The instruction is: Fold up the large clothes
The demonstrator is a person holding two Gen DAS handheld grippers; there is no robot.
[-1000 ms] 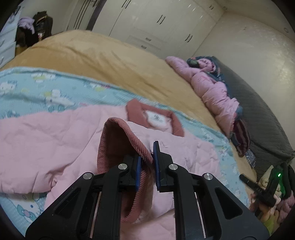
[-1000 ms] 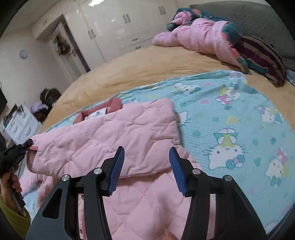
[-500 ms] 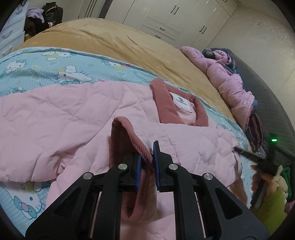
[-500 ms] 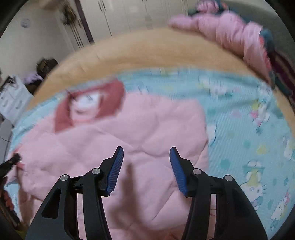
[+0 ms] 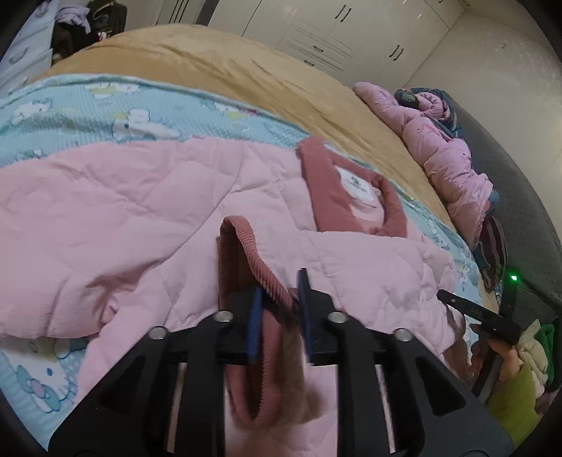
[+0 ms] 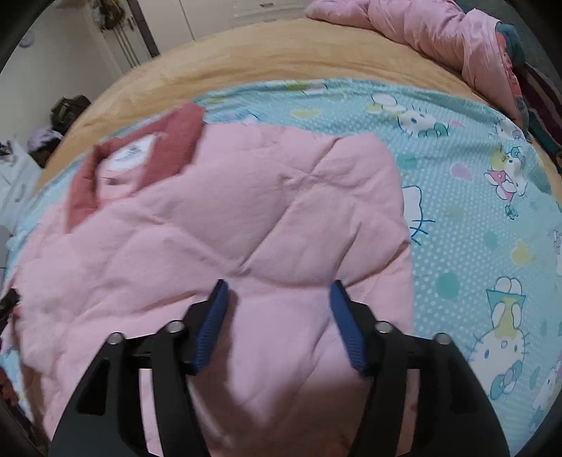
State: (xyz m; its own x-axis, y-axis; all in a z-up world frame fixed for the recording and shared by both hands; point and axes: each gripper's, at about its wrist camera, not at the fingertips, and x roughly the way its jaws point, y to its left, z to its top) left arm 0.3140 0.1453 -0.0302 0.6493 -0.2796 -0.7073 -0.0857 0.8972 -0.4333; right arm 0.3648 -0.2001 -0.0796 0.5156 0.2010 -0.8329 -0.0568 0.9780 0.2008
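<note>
A pink quilted jacket (image 5: 147,211) with a dark pink ribbed collar (image 5: 337,197) lies spread on a blue cartoon-print sheet (image 5: 105,112). My left gripper (image 5: 279,291) is shut on the jacket's ribbed sleeve cuff (image 5: 246,246) and holds it over the jacket body. In the right wrist view the jacket (image 6: 246,218) lies with a sleeve folded across it, collar (image 6: 175,140) at the upper left. My right gripper (image 6: 277,291) is open and empty, low over the jacket's lower part. The right gripper also shows at the right edge of the left wrist view (image 5: 474,313).
A tan bedspread (image 5: 246,73) covers the bed beyond the sheet (image 6: 474,175). A second pink padded coat (image 5: 446,147) and striped clothes lie piled by the grey headboard (image 5: 520,197). White wardrobes (image 5: 333,31) stand behind. Drawers with clothes stand at far left (image 5: 21,56).
My left gripper carried the cuff further over the jacket body. My right gripper dropped closer to the jacket, still open.
</note>
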